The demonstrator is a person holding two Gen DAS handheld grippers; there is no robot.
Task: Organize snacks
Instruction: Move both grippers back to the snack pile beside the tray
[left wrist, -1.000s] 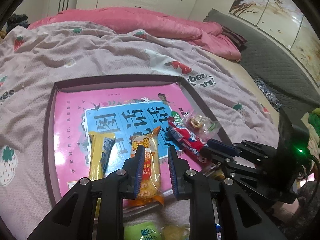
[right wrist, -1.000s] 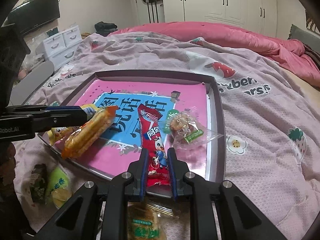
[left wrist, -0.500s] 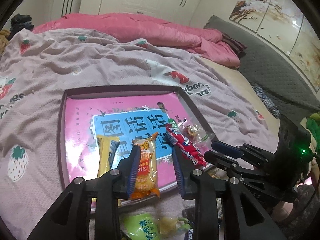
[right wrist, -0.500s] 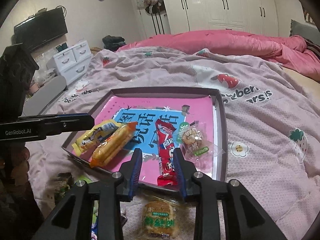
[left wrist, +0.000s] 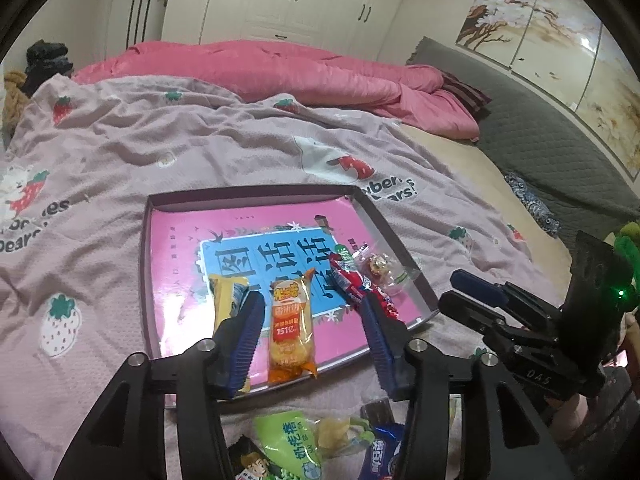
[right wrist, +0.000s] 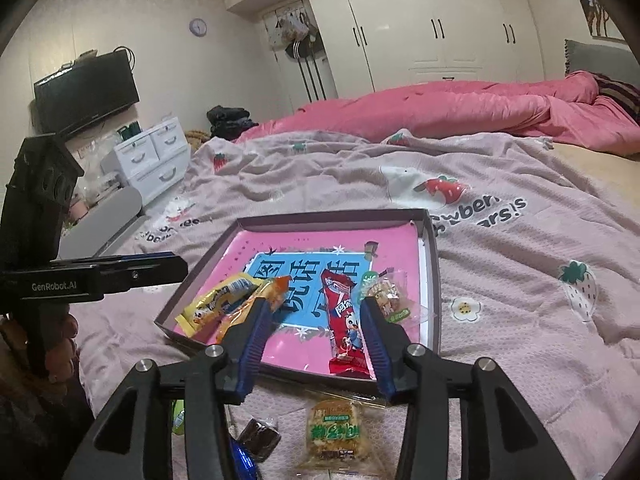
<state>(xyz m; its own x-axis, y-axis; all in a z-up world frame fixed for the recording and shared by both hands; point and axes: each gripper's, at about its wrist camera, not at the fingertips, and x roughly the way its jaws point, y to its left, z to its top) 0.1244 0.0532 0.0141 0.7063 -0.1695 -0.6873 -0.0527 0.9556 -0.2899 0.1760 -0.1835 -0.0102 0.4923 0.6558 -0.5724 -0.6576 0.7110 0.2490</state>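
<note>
Bedding with a strawberry print carries a shallow tray [left wrist: 146,280], lined with a pink book cover, that serves as the collecting spot. Four snacks lie in a row in it: yellow pack [left wrist: 224,300], orange pack [left wrist: 290,328], red stick [right wrist: 342,320] and clear-wrapped cookie [right wrist: 390,300]. Both the left gripper [left wrist: 310,340] and right gripper [right wrist: 312,336] hang above the near edge, jaws just opening, roughly half open, nothing between them. More snacks [right wrist: 334,434] wait on the bed just outside the tray, probably next.

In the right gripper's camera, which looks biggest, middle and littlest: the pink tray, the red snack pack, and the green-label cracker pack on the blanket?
1. Pink tray, by far the biggest.
2. Red snack pack, long and thin.
3. Green-label cracker pack, shorter but wider, and nearer the camera, so its place against the red pack is unsure.
</note>
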